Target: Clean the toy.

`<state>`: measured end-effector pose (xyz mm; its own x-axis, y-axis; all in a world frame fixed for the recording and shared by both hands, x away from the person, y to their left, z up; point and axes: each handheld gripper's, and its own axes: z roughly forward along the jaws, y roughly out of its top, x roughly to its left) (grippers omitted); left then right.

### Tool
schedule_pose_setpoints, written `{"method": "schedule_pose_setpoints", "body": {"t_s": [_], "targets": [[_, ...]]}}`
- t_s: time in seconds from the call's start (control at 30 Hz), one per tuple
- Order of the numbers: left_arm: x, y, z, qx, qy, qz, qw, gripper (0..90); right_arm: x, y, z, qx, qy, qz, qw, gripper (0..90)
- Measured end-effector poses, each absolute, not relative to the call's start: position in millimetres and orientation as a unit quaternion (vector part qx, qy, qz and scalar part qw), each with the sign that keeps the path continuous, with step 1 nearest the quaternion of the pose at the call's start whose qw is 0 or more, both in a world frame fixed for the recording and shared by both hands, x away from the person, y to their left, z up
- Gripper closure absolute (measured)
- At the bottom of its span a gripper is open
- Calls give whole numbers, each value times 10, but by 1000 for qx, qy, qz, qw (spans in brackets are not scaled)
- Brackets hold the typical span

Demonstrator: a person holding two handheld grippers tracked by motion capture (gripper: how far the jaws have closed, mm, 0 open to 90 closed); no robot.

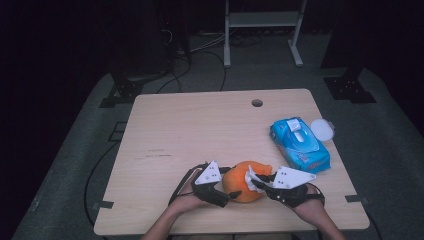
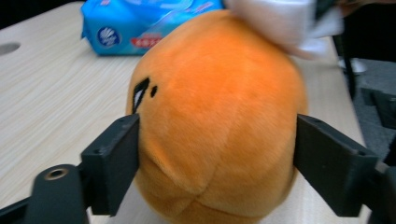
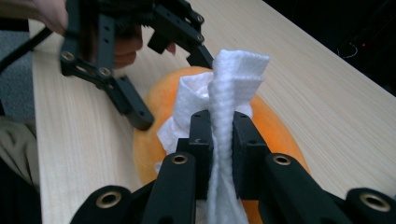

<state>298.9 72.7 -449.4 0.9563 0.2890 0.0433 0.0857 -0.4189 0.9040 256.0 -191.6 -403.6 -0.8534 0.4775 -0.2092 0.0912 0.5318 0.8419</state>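
An orange plush toy [image 1: 240,187] lies near the table's front edge. My left gripper [image 1: 226,186] straddles its left end. In the left gripper view both black pads [image 2: 116,163] touch the sides of the plush toy [image 2: 219,93], with my left gripper [image 2: 217,154] shut on it. My right gripper [image 1: 256,182] comes in from the right, shut on a folded white wipe [image 1: 250,176]. In the right gripper view the wipe [image 3: 233,74] stands up between the jaws of my right gripper [image 3: 223,126] and rests on the top of the plush toy [image 3: 280,130].
A blue pack of wet wipes [image 1: 299,144] lies at the right of the wooden table [image 1: 200,125], with a round white lid [image 1: 322,129] beside it. A cable hole [image 1: 257,103] sits near the far edge. Cables and a metal stand are on the floor beyond.
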Motion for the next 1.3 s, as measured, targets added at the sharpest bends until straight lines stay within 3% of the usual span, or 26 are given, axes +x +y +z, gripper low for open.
{"method": "schedule_pose_setpoints", "body": {"t_s": [0.2, 0.37, 0.47, 0.6, 0.73, 0.8, 1.13, 1.3], "targets": [[2999, 673, -4543, 843, 94, 102, 519, 132, 2653, -2116, -4074, 204, 834, 470, 204, 791], [2962, 664, -4458, 834, 94, 138, 526, 312, 2635, -2070, -4038, 210, 830, 469, 218, 791], [2915, 683, -4291, 818, 85, 139, 551, 360, 2592, -2059, -3949, 205, 819, 488, 223, 791], [2887, 711, -4206, 821, 84, 141, 547, 360, 2570, -2044, -3899, 200, 811, 507, 215, 791], [2912, 711, -4257, 830, 94, 140, 532, 363, 2674, -2087, -4057, 217, 826, 473, 215, 791], [2912, 704, -4247, 829, 97, 141, 532, 365, 2723, -2156, -4125, 235, 823, 479, 194, 791], [2895, 666, -4229, 825, 107, 134, 538, 374, 2551, -1885, -3929, 180, 824, 500, 197, 791], [2886, 695, -4173, 824, 104, 126, 542, 380, 2667, -2086, -4013, 220, 816, 498, 193, 791]]}}
